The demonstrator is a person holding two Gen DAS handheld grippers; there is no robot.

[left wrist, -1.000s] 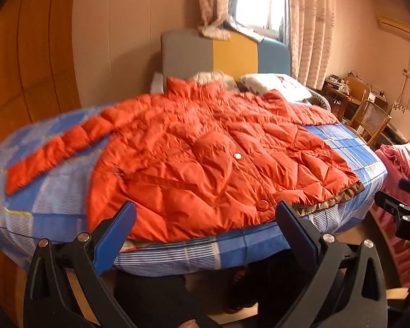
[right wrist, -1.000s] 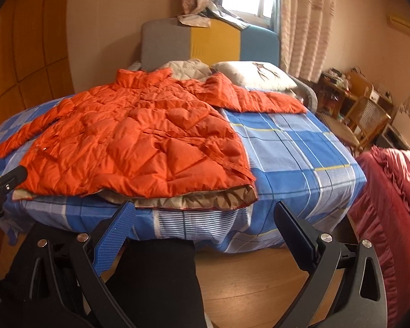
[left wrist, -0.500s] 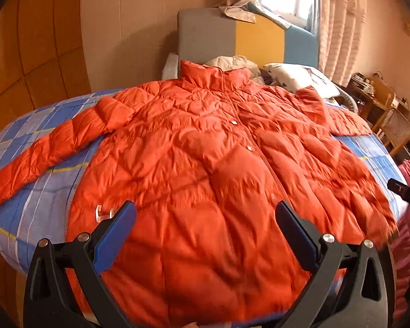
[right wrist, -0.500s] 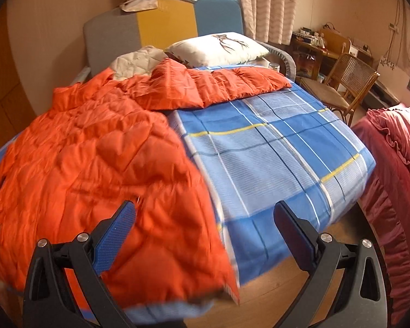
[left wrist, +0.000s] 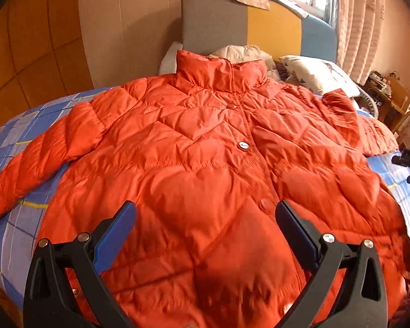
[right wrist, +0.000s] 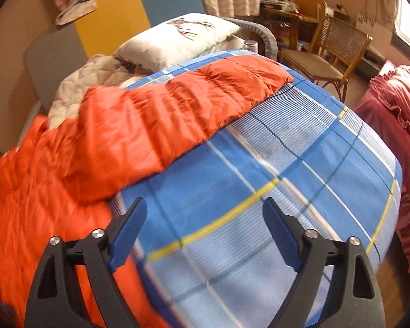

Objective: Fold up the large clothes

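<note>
An orange quilted puffer jacket (left wrist: 205, 164) lies front up on the blue plaid bed (left wrist: 11, 235), collar toward the headboard, both sleeves spread out. My left gripper (left wrist: 206, 216) hovers open above the jacket's lower front with nothing between its fingers. In the right wrist view the jacket's body (right wrist: 35, 205) fills the left side and one sleeve (right wrist: 199, 95) stretches across the bed sheet (right wrist: 300, 177). My right gripper (right wrist: 205, 213) hangs over the bare sheet beside the jacket's edge; its jaws are closing, wide apart, with nothing between them. The right gripper's tip (left wrist: 408, 161) shows at the right edge of the left wrist view.
A grey, yellow and blue headboard (left wrist: 259, 30) stands at the back with pillows (right wrist: 177, 35) and a folded quilt (right wrist: 90, 82). A wicker chair (right wrist: 333, 52) and cluttered desk (right wrist: 287, 2) stand beyond the bed. A dark red ruffled cloth (right wrist: 396, 109) lies to the right.
Both grippers have moved in over the bed from beyond its foot edge. The jacket now fills the left view. The right gripper has rolled and its fingers have come slightly closer together.
</note>
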